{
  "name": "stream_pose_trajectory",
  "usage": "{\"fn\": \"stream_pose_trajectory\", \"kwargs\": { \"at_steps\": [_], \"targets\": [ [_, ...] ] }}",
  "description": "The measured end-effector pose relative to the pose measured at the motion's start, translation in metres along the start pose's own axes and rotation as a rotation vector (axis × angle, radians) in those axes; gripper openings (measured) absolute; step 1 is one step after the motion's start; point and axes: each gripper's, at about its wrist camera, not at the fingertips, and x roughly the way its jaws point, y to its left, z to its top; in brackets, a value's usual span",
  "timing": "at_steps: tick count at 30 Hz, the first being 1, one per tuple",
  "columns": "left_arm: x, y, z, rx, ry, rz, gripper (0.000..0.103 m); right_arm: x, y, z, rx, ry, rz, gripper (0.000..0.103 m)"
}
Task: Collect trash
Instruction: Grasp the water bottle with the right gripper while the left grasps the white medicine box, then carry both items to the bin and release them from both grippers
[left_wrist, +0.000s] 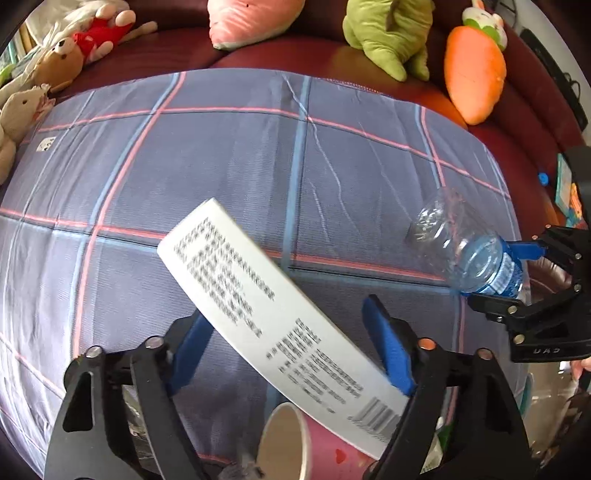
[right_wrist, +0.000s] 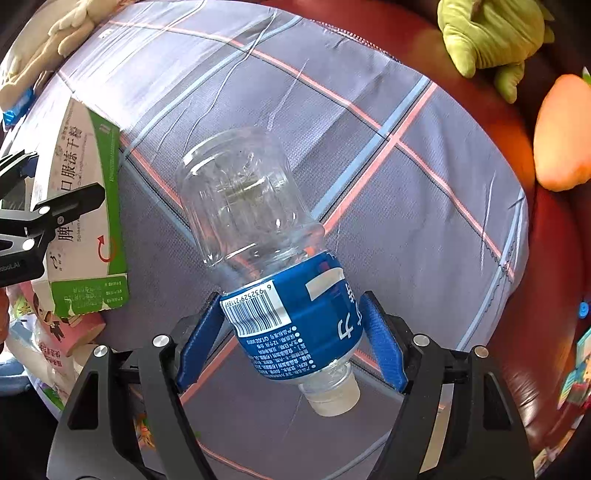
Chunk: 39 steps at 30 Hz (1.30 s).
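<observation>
Both views bright, daylight-like, light seems to come from the upper left; exact source not visible. Heavy fisheye bend: the checked bedsheet (left_wrist: 236, 155) bulges like a dome, black vignette in all corners. Left wrist view: white box (left_wrist: 273, 314) is motion-blurred, its print unreadable; plush toys (left_wrist: 388, 33) along the top edge soft and stretched. Sheet slightly washed out at far left. Right wrist view sharper: barcode and label text on the plastic bottle (right_wrist: 266, 266) readable, small glints on its clear body. Glossy highlight on the red leather edge (right_wrist: 517, 258). Shadows soft, faint one under the bottle. Edge clutter smeared.
</observation>
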Motion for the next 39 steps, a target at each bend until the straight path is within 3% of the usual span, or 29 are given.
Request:
{"fn": "stream_pose_trajectory", "kwargs": {
  "at_steps": [1,3,5,21,30,39],
  "targets": [
    [0.000,-0.001,0.000,0.000,-0.001,-0.003,0.069,0.000,0.001,0.000,-0.001,-0.001,-0.001,0.072],
    [0.001,-0.004,-0.001,0.007,0.000,-0.002,0.042,-0.002,0.003,-0.002,0.009,-0.016,-0.011,0.071],
    [0.001,-0.007,-0.003,0.022,0.000,-0.007,0.038,-0.004,0.005,-0.008,0.026,-0.031,-0.036,0.071],
    [-0.064,-0.051,-0.031,0.151,-0.138,-0.030,0.037,-0.055,0.009,-0.088,0.175,-0.054,-0.151,0.071],
    [-0.125,-0.088,-0.065,0.247,-0.221,-0.101,0.037,-0.116,0.020,-0.167,0.289,-0.148,-0.151,0.071],
    [-0.158,-0.139,-0.117,0.385,-0.214,-0.236,0.037,-0.150,0.020,-0.275,0.509,-0.258,-0.094,0.071]
  ]
}}
